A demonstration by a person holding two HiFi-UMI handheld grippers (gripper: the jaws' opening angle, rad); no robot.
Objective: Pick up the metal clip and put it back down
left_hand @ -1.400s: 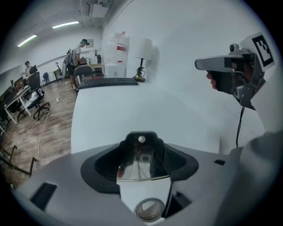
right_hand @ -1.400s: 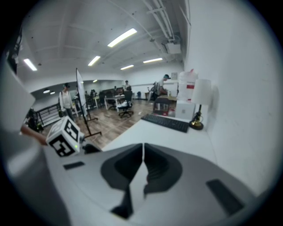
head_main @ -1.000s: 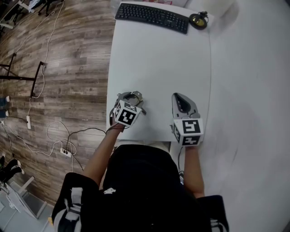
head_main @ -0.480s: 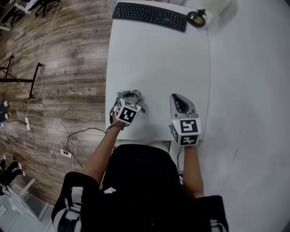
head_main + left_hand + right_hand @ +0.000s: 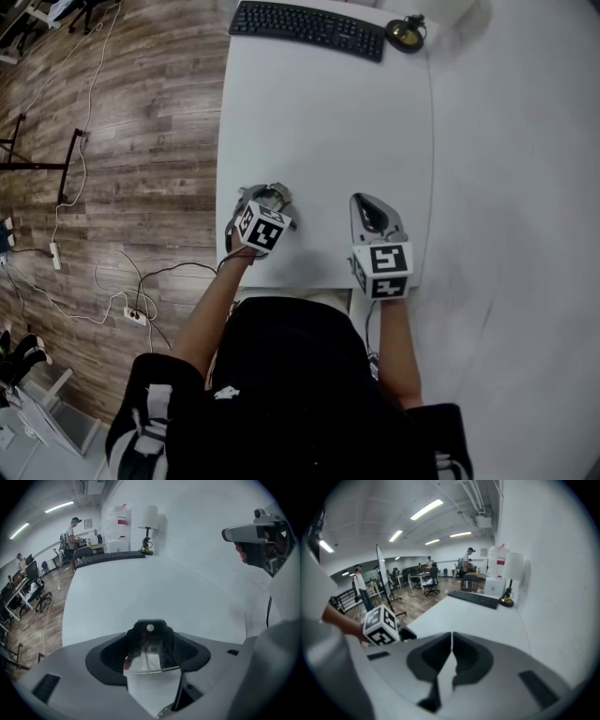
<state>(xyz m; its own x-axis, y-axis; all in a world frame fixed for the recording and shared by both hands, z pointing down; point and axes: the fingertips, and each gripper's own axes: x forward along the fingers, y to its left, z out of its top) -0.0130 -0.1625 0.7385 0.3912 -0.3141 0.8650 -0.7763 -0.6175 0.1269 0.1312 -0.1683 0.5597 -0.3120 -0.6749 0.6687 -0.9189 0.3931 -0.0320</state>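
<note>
The metal clip (image 5: 149, 644) is a small black clip with a shiny metal face, and it sits between the jaws of my left gripper (image 5: 149, 660). In the head view the left gripper (image 5: 269, 195) hovers over the white table (image 5: 328, 122) near its front left corner, with the clip (image 5: 274, 193) glinting at its tip. My right gripper (image 5: 371, 202) rests a hand's width to the right. Its jaws are shut with nothing between them, as the right gripper view (image 5: 451, 651) shows.
A black keyboard (image 5: 307, 30) lies along the table's far edge, with a small brass lamp base (image 5: 408, 34) to its right. The table's left edge drops to a wooden floor with cables (image 5: 122, 291). A white wall (image 5: 525, 187) runs along the right.
The left gripper has turned slightly and edged toward the table's left side with the clip in its jaws. The right gripper has barely moved.
</note>
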